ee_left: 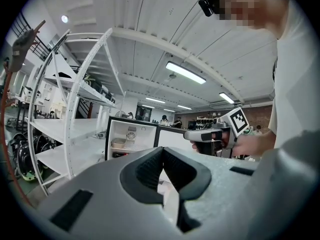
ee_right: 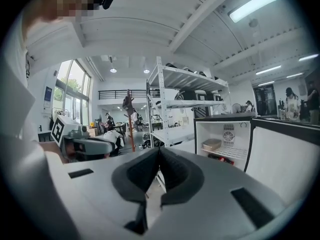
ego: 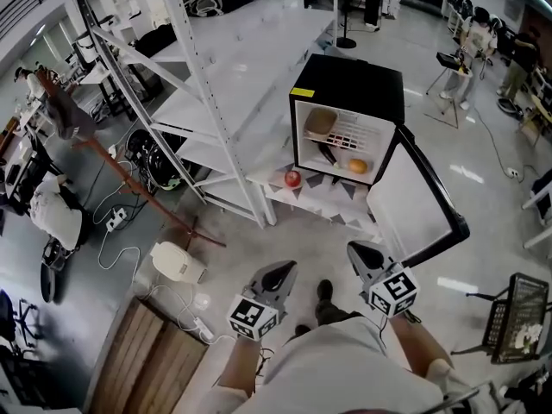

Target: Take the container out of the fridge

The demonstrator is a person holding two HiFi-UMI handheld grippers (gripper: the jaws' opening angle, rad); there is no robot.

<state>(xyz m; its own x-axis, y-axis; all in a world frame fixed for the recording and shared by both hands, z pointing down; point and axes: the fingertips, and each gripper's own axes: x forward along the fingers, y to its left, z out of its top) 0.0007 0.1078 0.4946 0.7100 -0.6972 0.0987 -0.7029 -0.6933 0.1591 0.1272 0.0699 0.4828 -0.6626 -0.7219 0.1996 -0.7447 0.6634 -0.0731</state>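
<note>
A small black fridge stands on a low white shelf, its door swung open to the right. On its upper rack sits the tan lidded container, also in the left gripper view and the right gripper view. Below it lie a dark item and an orange. My left gripper and right gripper hover side by side well short of the fridge. Both are shut with nothing between the jaws.
A red apple rests on the low shelf left of the fridge. A tall white shelving rack runs along the left. On the floor are a white appliance, cables and a wooden crate. A wire cart stands right.
</note>
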